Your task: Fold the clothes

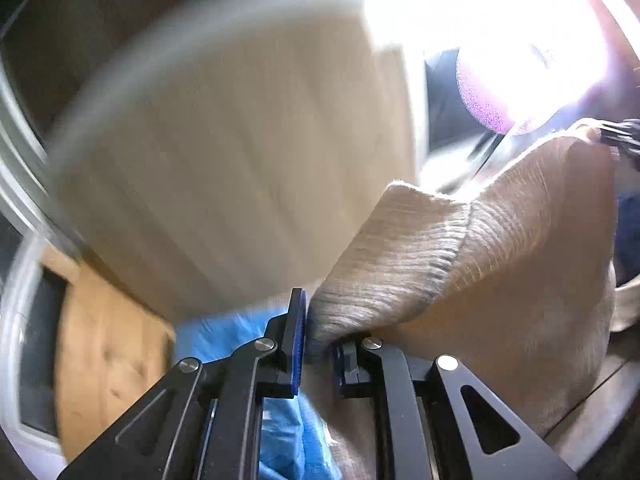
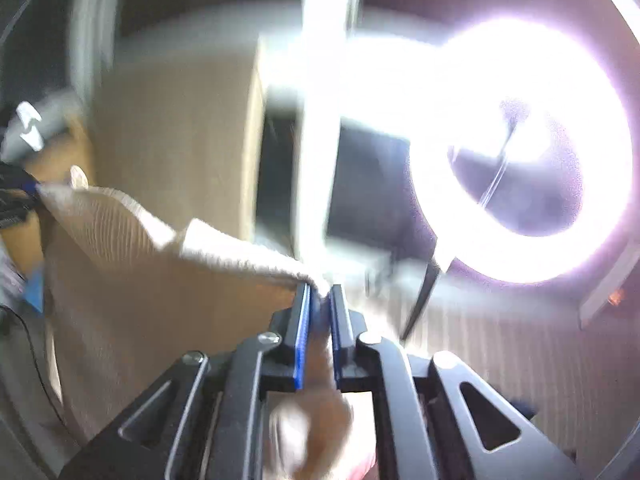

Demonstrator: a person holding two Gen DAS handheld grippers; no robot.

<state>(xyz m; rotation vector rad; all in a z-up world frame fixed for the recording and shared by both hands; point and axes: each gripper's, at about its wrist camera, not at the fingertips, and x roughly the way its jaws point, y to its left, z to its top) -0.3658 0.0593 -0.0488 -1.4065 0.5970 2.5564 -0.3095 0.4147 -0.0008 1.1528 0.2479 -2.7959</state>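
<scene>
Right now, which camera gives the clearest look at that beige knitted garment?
The left wrist view: the beige knitted garment is sharp there, its ribbed edge running up from the left gripper. The right wrist view shows it blurred, stretched sideways from the right gripper, partly washed out by a ring light.

No legible text, labels, brands or numbers in either wrist view; motion blur and lamp glare wash out most surfaces, upper right of both frames worst

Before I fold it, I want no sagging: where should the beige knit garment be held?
By the ribbed band along the top edge, one corner per gripper, from opposite ends. The beige garment hangs flat between left gripper and right gripper.
</scene>
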